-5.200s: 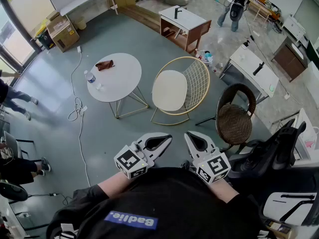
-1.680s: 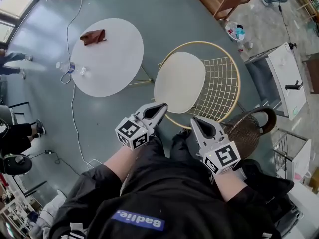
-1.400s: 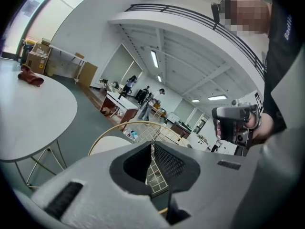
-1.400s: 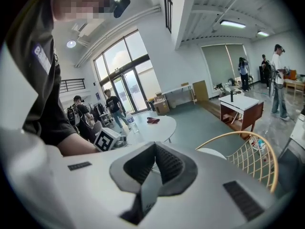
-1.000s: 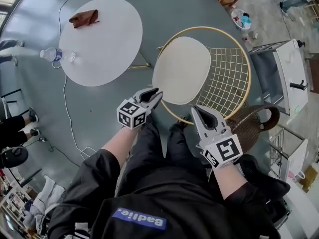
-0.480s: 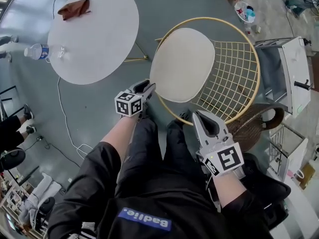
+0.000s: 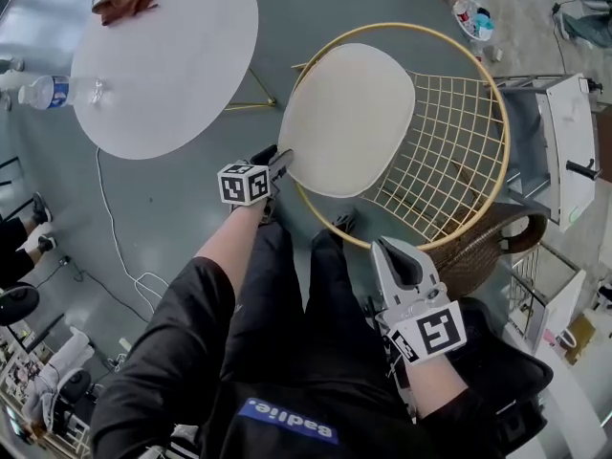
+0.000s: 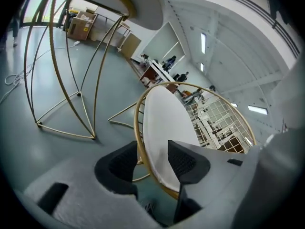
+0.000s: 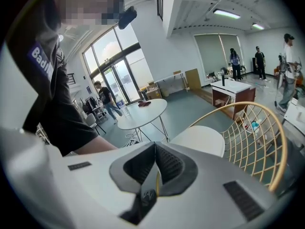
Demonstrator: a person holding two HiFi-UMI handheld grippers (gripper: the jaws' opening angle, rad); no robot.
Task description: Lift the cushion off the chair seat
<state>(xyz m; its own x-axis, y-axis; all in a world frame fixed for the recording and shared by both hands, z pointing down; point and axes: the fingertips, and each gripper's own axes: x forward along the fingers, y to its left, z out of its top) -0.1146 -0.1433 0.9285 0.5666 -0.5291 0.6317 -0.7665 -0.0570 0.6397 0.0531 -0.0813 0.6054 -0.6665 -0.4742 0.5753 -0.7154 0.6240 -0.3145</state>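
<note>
Matt smooth cushion [image 7: 349, 118], gold metal-wire chair [image 7: 449, 151]; smooth white table [image 7: 163, 65]

Open-plan office lounge: tall windows [image 9: 112, 51], round white table [image 7: 163, 55], gold wire chair [image 7: 449, 151], desk [image 9: 233, 87], grey floor [image 7: 182, 208].

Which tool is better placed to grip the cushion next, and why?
Left. The left tool is at the edge of the cushion, jaws opening with that edge between them; the right tool hangs back, shut and empty.
</note>
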